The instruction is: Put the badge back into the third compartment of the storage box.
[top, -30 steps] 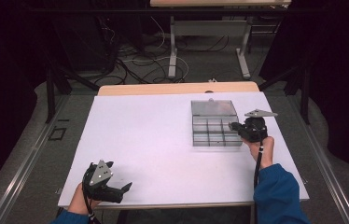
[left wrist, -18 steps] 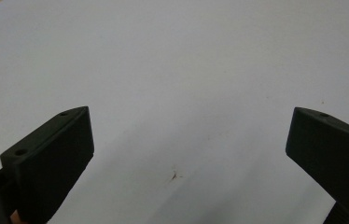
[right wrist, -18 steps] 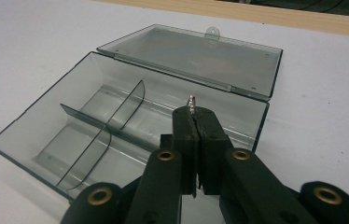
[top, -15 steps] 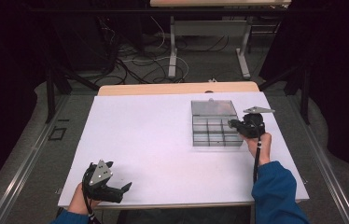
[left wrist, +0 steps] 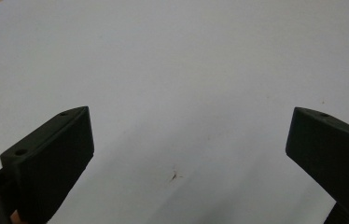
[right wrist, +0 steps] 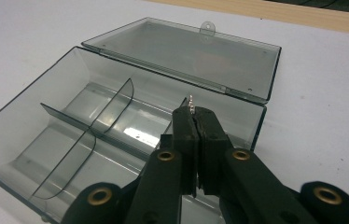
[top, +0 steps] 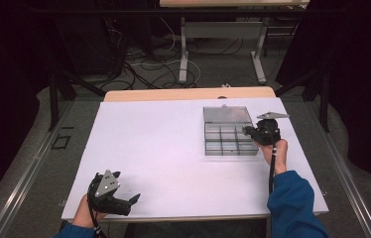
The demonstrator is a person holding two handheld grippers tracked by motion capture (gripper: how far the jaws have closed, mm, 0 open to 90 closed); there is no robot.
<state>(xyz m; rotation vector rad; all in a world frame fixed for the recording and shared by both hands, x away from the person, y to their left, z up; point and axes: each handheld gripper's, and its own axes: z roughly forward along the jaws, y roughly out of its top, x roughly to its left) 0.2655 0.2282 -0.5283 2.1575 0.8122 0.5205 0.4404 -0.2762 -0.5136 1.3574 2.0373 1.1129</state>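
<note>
1. My right gripper (right wrist: 195,112) is pressed together, and a tiny silvery metal piece (right wrist: 191,101) sticks up from between its tips; it is too small to say what it is.
2. In the right gripper view, those tips hang over the right end of a smoky clear plastic organizer box (right wrist: 32,100), which takes up the left and centre of the frame.
3. The box lid (right wrist: 182,58) is swung fully open and lies flat behind the box, toward the top of the frame, with a small hanging tab at its far edge.
4. Curved clear dividers (right wrist: 116,100) split the box into compartments; the ones I can see into look bare, and I cannot tell which compartment the tips are over.
5. In the high view, the box (top: 228,131) sits on the white worktop (top: 163,144) at centre right, and my right gripper (top: 247,131) touches or overlaps its right edge, held by my right hand (top: 275,148).
6. My left gripper (top: 135,199) rests at the lower left of the high view, near the worktop's front edge, well apart from the box.
7. In the left gripper view, its 2 jaws stand spread wide with bare white worktop (left wrist: 177,70) between them.
</note>
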